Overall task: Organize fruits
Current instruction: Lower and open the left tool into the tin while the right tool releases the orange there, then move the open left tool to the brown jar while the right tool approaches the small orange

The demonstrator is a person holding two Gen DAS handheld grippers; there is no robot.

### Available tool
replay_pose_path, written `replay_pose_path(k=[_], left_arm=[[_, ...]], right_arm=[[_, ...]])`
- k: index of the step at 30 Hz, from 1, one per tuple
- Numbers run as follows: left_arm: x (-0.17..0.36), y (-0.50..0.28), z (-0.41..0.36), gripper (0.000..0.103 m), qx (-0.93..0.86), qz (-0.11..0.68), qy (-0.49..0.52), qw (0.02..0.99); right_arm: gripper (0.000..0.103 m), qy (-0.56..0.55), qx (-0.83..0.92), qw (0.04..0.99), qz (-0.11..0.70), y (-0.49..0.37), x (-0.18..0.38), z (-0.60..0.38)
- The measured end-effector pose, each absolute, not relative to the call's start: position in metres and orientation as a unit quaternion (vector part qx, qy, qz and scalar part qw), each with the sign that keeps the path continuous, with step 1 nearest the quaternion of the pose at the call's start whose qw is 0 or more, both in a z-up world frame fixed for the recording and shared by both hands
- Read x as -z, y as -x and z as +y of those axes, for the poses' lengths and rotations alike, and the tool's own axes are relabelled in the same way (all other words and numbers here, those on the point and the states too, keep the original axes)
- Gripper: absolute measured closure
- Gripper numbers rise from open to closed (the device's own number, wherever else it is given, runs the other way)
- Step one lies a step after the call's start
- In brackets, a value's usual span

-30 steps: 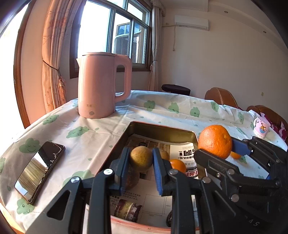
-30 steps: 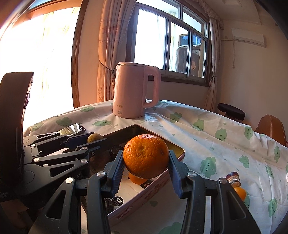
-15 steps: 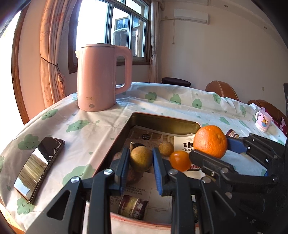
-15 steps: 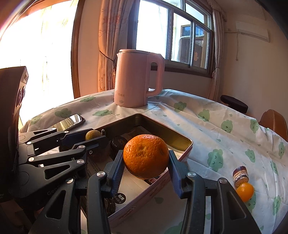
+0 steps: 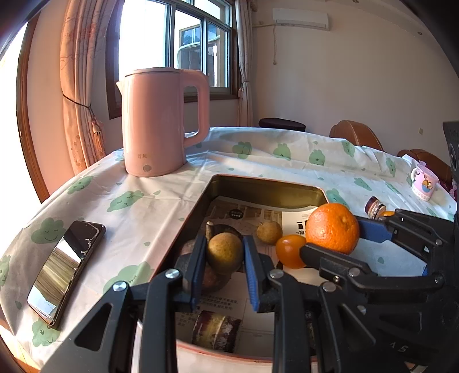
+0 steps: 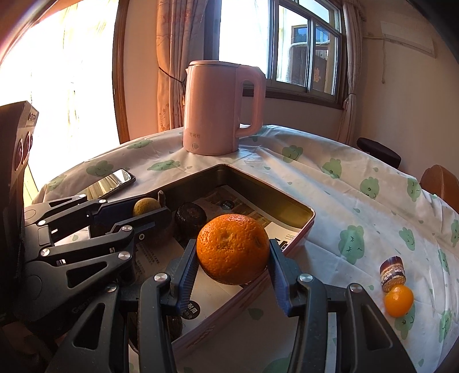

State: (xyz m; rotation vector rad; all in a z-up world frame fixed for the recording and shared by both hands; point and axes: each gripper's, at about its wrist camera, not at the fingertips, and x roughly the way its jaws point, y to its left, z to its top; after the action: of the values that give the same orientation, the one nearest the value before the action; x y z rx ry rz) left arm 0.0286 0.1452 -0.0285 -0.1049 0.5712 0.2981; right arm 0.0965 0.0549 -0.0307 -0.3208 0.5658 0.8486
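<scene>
large orange (image 6: 233,248) | held above tin (image 6: 298,229) | brown fruit (image 5: 224,252) | held over tin

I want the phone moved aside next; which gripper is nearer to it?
Left. The left gripper, shut on a brown fruit, sits over the tray side next to the phone; the right gripper is farther across.

Window (image 5: 198,48): wood-framed, bright daylight pouring in | Curtain (image 5: 81,86): peach, tied back at left | Walls (image 5: 358,80): cream, with air conditioner (image 5: 299,19) mounted high | Table: tablecloth (image 6: 358,183) white with green cloud faces | Seating: wooden chair backs (image 5: 355,137), dark stool (image 5: 282,124) beyond the table
</scene>
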Motion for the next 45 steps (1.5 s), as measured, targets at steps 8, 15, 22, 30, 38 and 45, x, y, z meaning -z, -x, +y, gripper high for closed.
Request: replay_pose_path(k=[8,15,22,30,38,45], left_arm=[[0.029,-0.028,0.147,0.076,-0.148,0.281,0.052,0.947],[0.027,-0.024,0.149,0.074,-0.146,0.277,0.058,0.948],[0.024,-0.02,0.15,0.059,-0.157,0.271,0.059,0.948],[0.019,-0.014,0.148,0.037,-0.161,0.26,0.056,0.951],[0.015,-0.019,0.128,0.022,-0.146,0.256,0.042,0.955],[0.008,-0.024,0.107,0.014,-0.137,0.249,0.021,0.958]], right_arm=[[0.054,0.154,-0.41,0.857,0.271,-0.096,0.031,0.057],[0.05,0.148,-0.417,0.856,0.268,-0.095,0.03,0.055],[0.049,0.144,-0.417,0.86,0.257,-0.093,0.027,0.051],[0.037,0.126,-0.406,0.872,0.244,-0.093,0.023,0.036],[0.036,0.14,-0.381,0.883,0.235,-0.095,0.021,0.013],[0.036,0.133,-0.354,0.895,0.235,-0.107,0.019,-0.021]])
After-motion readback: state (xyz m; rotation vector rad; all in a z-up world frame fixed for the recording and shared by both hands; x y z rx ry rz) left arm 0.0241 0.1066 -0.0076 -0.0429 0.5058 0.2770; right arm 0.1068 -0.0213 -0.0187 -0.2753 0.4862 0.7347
